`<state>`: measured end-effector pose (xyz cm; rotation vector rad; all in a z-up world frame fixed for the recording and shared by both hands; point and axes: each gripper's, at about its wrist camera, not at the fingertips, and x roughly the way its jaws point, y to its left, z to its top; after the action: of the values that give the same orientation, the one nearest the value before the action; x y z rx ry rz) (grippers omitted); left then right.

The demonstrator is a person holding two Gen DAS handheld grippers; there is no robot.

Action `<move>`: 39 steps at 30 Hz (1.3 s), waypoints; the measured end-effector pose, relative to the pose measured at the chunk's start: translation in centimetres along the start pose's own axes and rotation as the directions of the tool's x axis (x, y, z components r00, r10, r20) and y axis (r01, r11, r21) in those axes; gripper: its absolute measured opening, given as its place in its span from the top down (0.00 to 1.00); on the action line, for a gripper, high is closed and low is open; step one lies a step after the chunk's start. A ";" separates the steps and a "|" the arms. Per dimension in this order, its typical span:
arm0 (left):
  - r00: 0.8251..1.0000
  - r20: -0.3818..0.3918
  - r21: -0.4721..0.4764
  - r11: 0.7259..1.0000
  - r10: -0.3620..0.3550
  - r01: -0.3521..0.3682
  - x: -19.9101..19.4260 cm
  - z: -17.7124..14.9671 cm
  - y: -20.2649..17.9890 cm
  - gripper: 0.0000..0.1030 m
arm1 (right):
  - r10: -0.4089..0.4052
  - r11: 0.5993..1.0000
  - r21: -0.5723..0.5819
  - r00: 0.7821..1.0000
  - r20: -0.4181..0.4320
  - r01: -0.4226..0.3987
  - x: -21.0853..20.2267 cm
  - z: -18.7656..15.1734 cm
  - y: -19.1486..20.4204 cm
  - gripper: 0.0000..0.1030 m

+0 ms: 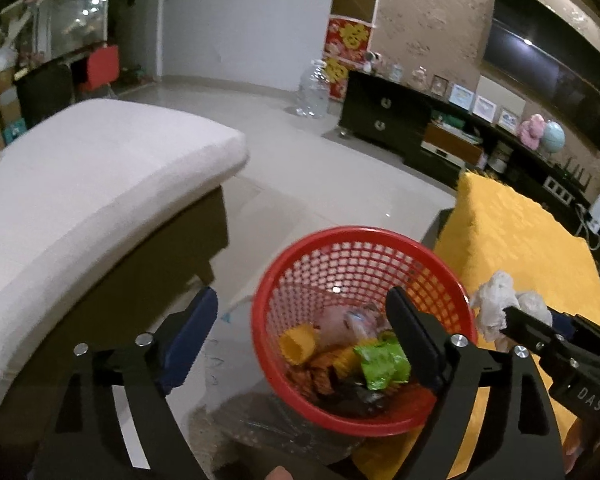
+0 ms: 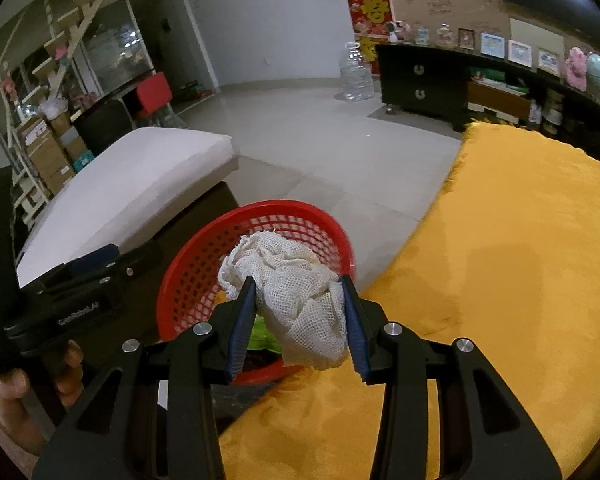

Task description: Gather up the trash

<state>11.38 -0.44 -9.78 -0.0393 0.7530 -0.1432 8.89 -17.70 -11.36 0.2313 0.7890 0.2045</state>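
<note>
Right gripper fills the near field of its own view, both blue pads pinching one crumpled white mesh cloth that bulges out between them. Cloth hangs at the near rim of the red basket, partly over it; whether it touches the rim I cannot tell.

Left gripper: fingers spread wide, nothing between them, right finger inside the basket opening, left finger outside it over the floor.

View differences:
- Left wrist view looks down into the basket; contents visible. Right wrist view has the cloth blocking most of the interior, only a sliver of green showing.
- Left wrist view shows the right gripper from the side, with the cloth at the basket's right edge above the yellow blanket.
- Right wrist view shows the left gripper body and the hand gripping it.

Counts: one basket, one cloth, two grippers.

Basket holds one yellow cap, one green wrapper, orange-brown wrappers, a clear crumpled plastic piece, dark scraps at bottom; exact count unclear.

White cushion sits left.
</note>
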 end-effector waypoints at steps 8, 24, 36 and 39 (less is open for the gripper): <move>0.999 0.037 -0.014 0.999 0.034 -0.034 -0.7 0.6 1.5 0.18 | 0.044 0.999 0.015 0.998 -0.051 -0.044 2.9 0.5 1.5 0.61; 0.997 0.059 -0.054 0.997 0.054 -0.051 -1.2 0.9 3.2 0.18 | 0.197 0.974 0.123 0.978 -0.069 -0.187 3.7 0.4 1.7 0.36; 0.992 0.108 0.041 0.996 0.071 -0.075 -2.6 -0.1 1.3 0.13 | -0.064 0.997 -0.034 0.997 0.030 0.065 -0.8 -0.7 1.4 0.29; 0.992 0.121 0.069 0.996 0.047 -0.055 -3.6 -0.6 0.8 0.10 | -0.123 0.989 -0.074 0.990 0.075 0.128 -2.4 -1.1 1.3 0.20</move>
<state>8.50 0.83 -7.82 0.0402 0.6285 -0.1183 6.31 -16.93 -10.15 0.1137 0.7212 0.1076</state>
